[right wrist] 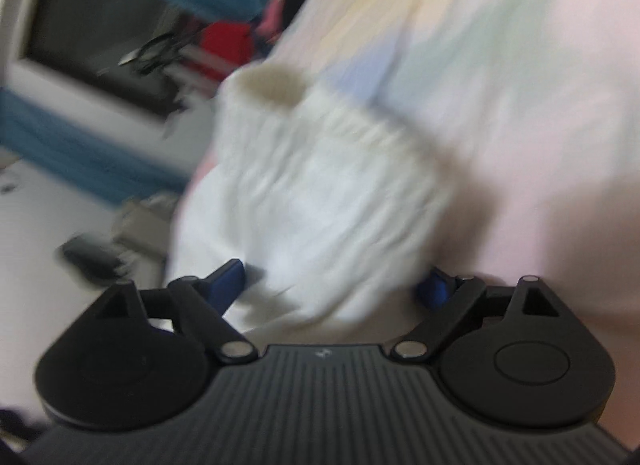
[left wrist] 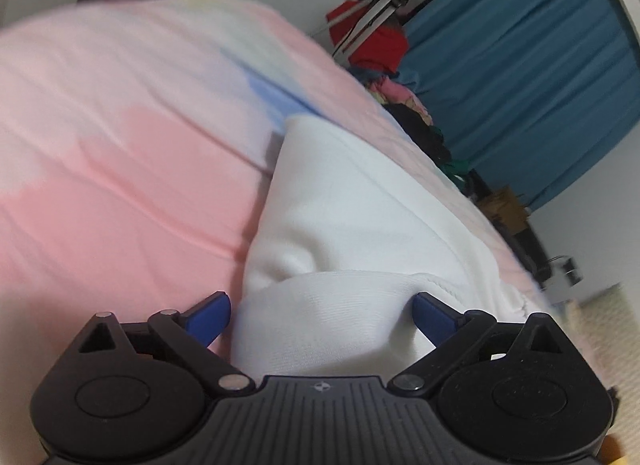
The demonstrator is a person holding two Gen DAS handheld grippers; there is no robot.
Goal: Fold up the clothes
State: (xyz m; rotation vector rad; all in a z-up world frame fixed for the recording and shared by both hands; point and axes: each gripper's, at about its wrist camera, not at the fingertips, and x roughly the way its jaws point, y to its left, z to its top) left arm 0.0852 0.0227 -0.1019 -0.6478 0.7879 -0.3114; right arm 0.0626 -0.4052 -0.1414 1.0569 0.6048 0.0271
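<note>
A white garment point(left wrist: 360, 201) lies on a pink, pastel-patterned bed sheet point(left wrist: 120, 145). In the left wrist view my left gripper point(left wrist: 322, 313) is open, its blue fingers point(left wrist: 210, 315) wide apart, with a fold of the white cloth lying between them. In the right wrist view, which is blurred by motion, the same white garment point(right wrist: 312, 193) shows a ribbed band and an opening at its far end. My right gripper point(right wrist: 332, 285) is open, its blue fingers point(right wrist: 228, 277) on either side of the cloth.
A pile of coloured clothes point(left wrist: 404, 101) with a red item point(left wrist: 372, 41) on top sits at the far edge of the bed. Blue curtains point(left wrist: 520, 77) hang behind. Floor and dark objects point(right wrist: 92, 257) lie beside the bed.
</note>
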